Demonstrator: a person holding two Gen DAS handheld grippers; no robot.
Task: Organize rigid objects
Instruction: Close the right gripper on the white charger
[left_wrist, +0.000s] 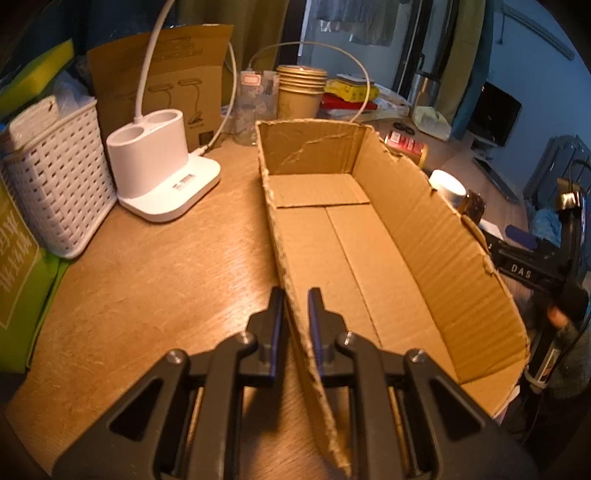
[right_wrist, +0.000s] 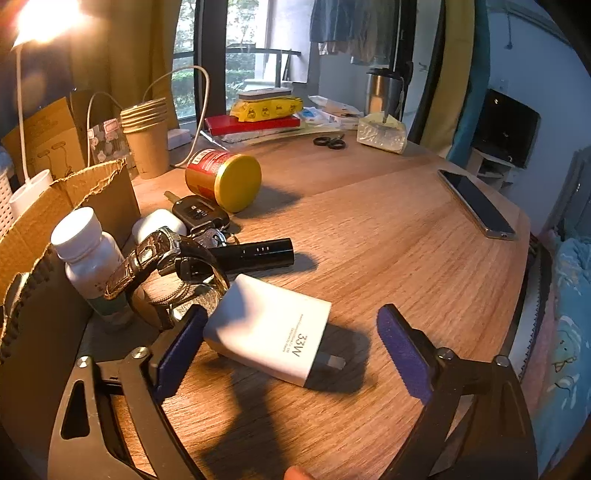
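Right wrist: charger (right_wrist: 267, 334) between spread fingers (right_wrist: 404, 354) (untouched).

Each camera sits on its hand-held gripper and looks forward and downward, close over the worktop (left_wrist: 147, 280). The left view faces along the cardboard box (left_wrist: 369, 236). Both views share this box, the paper cups (right_wrist: 146, 140) and the window side.

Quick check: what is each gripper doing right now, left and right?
Left gripper: shut on the near wall of the cardboard box.
Right gripper: open, holding nothing; the white charger lies between its fingers, not clamped.
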